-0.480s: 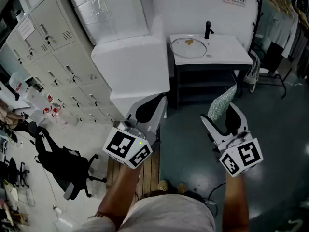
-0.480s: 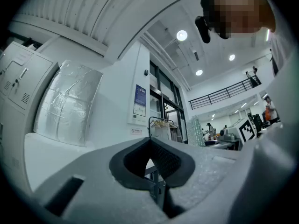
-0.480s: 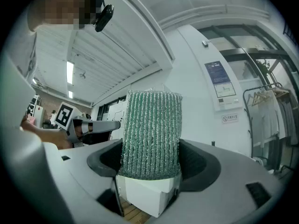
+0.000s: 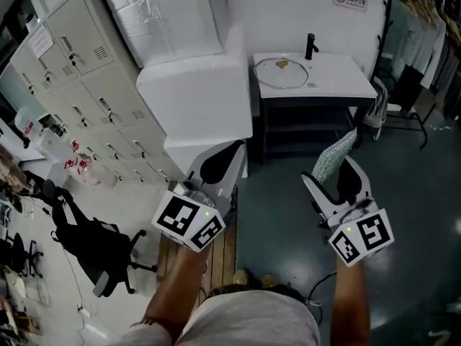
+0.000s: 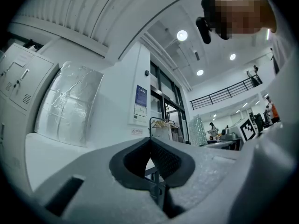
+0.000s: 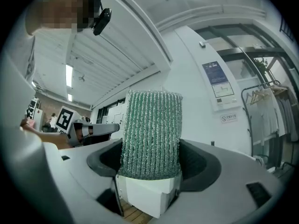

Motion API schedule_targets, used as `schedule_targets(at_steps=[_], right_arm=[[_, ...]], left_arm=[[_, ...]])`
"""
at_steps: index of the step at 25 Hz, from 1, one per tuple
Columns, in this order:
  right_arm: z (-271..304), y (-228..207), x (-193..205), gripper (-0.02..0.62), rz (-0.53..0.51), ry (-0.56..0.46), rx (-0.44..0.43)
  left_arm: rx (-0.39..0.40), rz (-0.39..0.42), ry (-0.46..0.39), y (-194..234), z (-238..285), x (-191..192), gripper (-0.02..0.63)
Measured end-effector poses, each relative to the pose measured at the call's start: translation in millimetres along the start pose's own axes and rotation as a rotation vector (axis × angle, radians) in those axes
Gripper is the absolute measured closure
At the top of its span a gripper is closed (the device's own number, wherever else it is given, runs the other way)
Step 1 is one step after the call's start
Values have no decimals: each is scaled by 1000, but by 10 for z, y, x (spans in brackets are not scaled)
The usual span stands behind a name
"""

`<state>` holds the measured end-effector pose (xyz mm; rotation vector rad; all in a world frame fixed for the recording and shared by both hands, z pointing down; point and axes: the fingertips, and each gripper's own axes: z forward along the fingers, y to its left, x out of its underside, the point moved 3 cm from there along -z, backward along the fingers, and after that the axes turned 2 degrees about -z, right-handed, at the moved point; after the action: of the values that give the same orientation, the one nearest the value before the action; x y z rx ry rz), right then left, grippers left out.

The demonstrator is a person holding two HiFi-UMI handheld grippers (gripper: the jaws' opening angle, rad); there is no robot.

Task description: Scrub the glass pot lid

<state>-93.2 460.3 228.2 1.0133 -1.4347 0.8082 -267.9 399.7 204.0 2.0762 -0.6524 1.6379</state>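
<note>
Lockers: I see a grey row of lockers [image 4: 75, 49] along the left side of the head view.
White block: a big white block [image 4: 194, 96] stands between the lockers and the table.
Table: the white table [image 4: 338, 74] is at the far wall, touching the block's right side.
Office chair: a black one [image 4: 101, 247] is on the floor at lower left.
Left gripper: the left gripper [image 4: 232, 150] has its jaws closed together with nothing between them, and it is held near level.
Right gripper: the right gripper [image 4: 337, 170] is clamped on the sponge.
Glass pot lid: the lid [image 4: 281, 71] lies flat on the left part of the table, well apart from both grippers. It has a small brownish spot that I cannot identify.
Sponge: the green scrub sponge [image 6: 150, 132] stands up out of the right jaws.
Faucet: a black faucet [image 4: 311, 45] is just beside the lid.
</note>
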Motion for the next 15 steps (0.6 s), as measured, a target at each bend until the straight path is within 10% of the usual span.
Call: schedule_targets(at_steps=[15], right_arm=[[-182, -464, 60, 247, -8, 3, -30]], left_arm=[[-47, 15, 9, -210, 325, 147, 591]])
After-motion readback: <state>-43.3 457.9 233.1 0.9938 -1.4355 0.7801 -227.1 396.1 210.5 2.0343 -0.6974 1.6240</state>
